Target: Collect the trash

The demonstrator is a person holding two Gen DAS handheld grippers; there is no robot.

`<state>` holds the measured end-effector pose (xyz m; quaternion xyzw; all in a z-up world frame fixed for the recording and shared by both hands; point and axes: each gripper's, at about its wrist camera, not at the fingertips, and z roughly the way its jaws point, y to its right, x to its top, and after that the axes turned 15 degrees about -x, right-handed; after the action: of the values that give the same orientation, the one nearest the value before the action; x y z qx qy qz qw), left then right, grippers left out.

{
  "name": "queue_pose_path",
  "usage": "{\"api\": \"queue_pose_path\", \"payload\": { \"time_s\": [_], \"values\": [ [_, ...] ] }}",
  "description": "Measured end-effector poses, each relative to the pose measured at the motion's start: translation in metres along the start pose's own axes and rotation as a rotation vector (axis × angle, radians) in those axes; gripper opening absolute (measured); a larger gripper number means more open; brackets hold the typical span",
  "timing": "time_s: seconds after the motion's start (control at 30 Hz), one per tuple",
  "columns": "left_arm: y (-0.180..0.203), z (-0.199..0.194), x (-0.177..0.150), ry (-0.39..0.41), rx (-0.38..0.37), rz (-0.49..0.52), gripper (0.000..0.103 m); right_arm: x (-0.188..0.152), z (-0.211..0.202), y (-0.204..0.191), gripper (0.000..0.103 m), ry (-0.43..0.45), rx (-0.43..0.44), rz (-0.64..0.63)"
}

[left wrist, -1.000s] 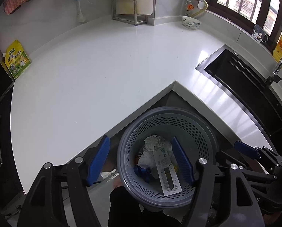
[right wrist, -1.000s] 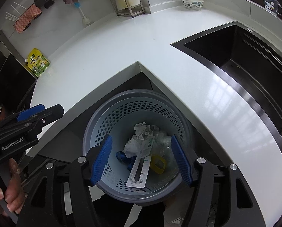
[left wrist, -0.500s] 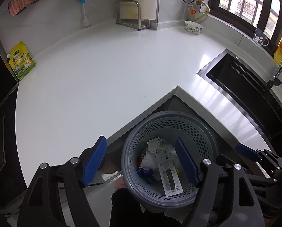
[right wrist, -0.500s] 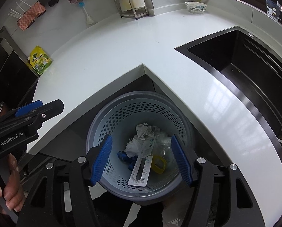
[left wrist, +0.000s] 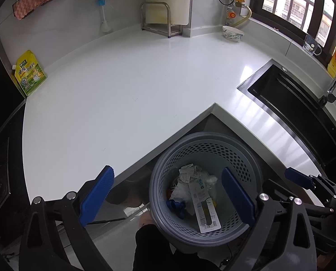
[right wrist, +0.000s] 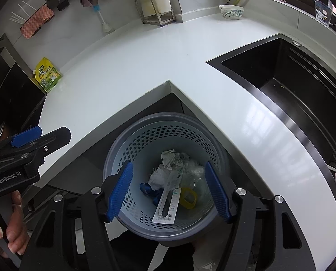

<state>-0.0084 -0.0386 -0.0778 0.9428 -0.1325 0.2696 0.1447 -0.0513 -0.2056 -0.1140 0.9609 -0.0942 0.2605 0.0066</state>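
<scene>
A grey perforated waste basket [left wrist: 204,135] stands on the floor in the inner corner of the counter. In it lie crumpled white paper [left wrist: 188,174], a flat white card package [left wrist: 205,207] and a small blue scrap [left wrist: 176,205]. My left gripper [left wrist: 168,195] hovers above the basket's left side, its jaws opening wide with nothing between the pads. The right wrist view shows the same basket [right wrist: 168,115] with the paper [right wrist: 171,155], the package [right wrist: 166,203] and a yellow piece [right wrist: 188,197]. My right gripper [right wrist: 169,192] hangs open over the basket, holding nothing.
A white L-shaped counter [left wrist: 123,94] wraps around the basket. A black sink [left wrist: 298,110] with a tap is at the right. A bowl [left wrist: 233,33], a metal rack [left wrist: 160,18] and a yellow-green pouch [left wrist: 29,73] stand at the back. A hand [right wrist: 10,232] holds the left gripper.
The left gripper's jaws have spread much wider apart. The right gripper's jaws have stayed as they were. The trash in the basket has not moved.
</scene>
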Motion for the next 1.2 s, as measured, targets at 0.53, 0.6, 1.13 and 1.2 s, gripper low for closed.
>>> {"api": "queue_pose_path", "payload": {
  "time_s": [0.53, 0.6, 1.13, 1.2],
  "values": [
    [-0.0052, 0.0034, -0.0008, -0.016, 0.045, -0.024, 0.097, -0.0005, 0.0025, 0.003, 0.063, -0.005, -0.003, 0.009],
    [-0.0054, 0.0031, -0.0012, -0.013, 0.048, -0.027, 0.097, -0.0006, 0.0024, 0.0026, 0.063, -0.003, -0.004, 0.008],
    [-0.0049, 0.0002, -0.0003, -0.006, 0.064, -0.025, 0.097, 0.0003, 0.0003, 0.0003, 0.063, 0.007, -0.007, 0.004],
    [-0.0048, 0.0003, -0.0003, -0.006, 0.065, -0.025, 0.097, 0.0006, 0.0, 0.0006, 0.063, 0.008, -0.006, 0.003]
  ]
}}
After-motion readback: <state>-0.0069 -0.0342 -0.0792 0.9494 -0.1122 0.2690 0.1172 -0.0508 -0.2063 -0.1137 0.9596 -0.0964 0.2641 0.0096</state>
